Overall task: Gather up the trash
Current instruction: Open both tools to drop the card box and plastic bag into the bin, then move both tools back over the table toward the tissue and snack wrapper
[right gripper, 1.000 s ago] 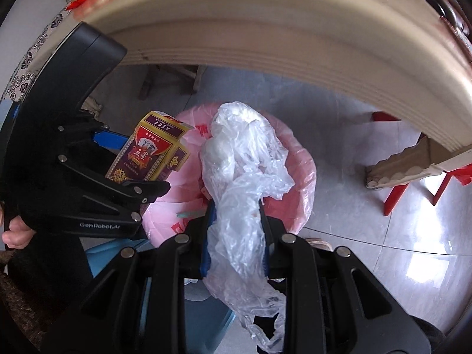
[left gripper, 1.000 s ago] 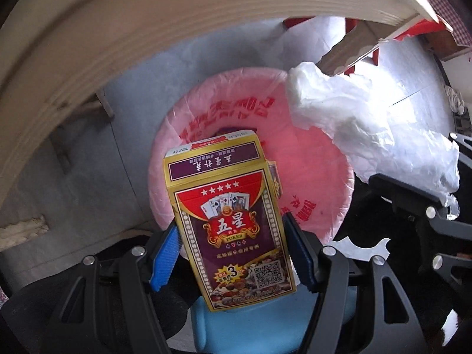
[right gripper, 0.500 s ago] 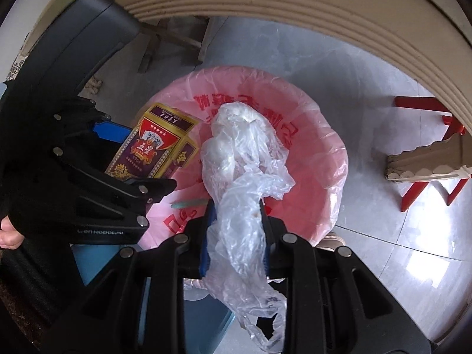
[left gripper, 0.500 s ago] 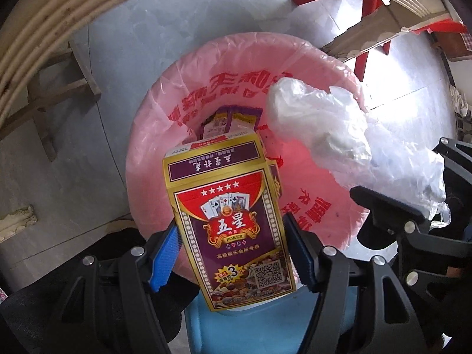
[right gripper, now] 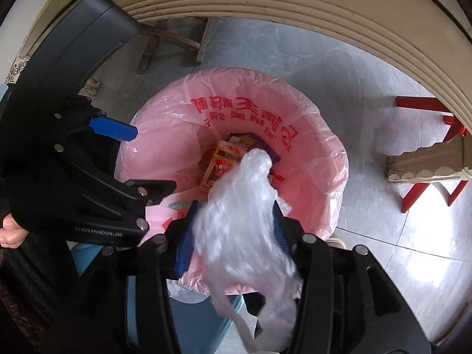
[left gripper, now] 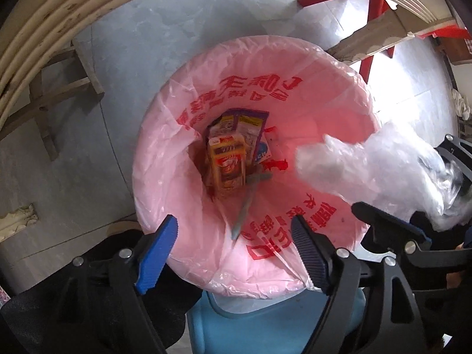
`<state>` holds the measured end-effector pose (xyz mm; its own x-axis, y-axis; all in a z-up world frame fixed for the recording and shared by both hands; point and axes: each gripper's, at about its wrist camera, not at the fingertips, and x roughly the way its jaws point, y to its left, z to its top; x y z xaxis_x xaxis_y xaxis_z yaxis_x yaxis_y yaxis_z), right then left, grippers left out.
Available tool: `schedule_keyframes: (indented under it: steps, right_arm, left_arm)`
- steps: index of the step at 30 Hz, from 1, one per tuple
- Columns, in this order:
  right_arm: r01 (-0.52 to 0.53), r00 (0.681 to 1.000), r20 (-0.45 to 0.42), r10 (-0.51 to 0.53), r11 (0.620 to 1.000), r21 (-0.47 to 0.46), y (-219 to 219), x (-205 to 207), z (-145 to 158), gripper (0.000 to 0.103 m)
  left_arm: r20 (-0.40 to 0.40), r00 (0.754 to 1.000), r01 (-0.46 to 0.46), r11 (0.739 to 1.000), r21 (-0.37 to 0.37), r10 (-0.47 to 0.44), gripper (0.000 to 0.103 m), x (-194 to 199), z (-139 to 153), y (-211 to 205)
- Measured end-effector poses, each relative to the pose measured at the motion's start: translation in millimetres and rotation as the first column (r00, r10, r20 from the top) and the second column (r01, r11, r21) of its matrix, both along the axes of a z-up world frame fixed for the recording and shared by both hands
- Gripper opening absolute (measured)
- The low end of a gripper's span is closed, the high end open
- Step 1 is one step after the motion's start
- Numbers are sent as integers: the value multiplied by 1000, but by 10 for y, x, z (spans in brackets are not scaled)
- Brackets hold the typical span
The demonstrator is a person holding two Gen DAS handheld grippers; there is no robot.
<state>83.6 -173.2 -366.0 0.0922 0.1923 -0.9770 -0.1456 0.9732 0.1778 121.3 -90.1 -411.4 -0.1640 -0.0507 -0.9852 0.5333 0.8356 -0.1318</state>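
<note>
A bin lined with a pink bag stands right below both grippers. The purple and yellow playing-card box lies inside it on other wrappers. My left gripper hangs over the near rim, its jaws opening with nothing between them. My right gripper is opening too. The crumpled clear plastic bag is blurred and hangs loose between its blue pads, over the bin's mouth.
A round beige table edge arches over the scene. A red stool with a beige cardboard piece stands to the right, wooden legs to the left. A hand holds the left gripper. Grey tiled floor surrounds the bin.
Both grippers came down closer to the bin. The left jaws spread and the card box dropped into the bin. The right jaws widened and the plastic bag slackened between them.
</note>
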Motion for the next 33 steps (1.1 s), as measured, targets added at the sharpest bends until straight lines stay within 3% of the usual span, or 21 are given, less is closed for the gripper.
schedule_keyframes:
  steps: [4,6,21,27,33]
  right_arm:
    - [6,1000,14,-6,1000,4,4,9,18,55]
    - [15,1000,17,-15,1000,20,-2,15,31,62]
    - [10,998,59,-10,1000,9,37,0,192,64]
    - [11,994,105,-11,1000,1,45,-56,410,64]
    - [13,982,191,-12,1000,-8,78,-156,875,64]
  left_arm:
    - [9,1000,-16,1000,2,16,77,32,31,45]
    - [15,1000,-21,1000,10,21,77,50,34,63]
    - [60,998,-37,999,-5,37,77,56,221,139]
    - [134,991,-24,1000,-18,26,77,-4,545,173]
    - [240,970,-17,998,-55,30,77,-83,1088,273]
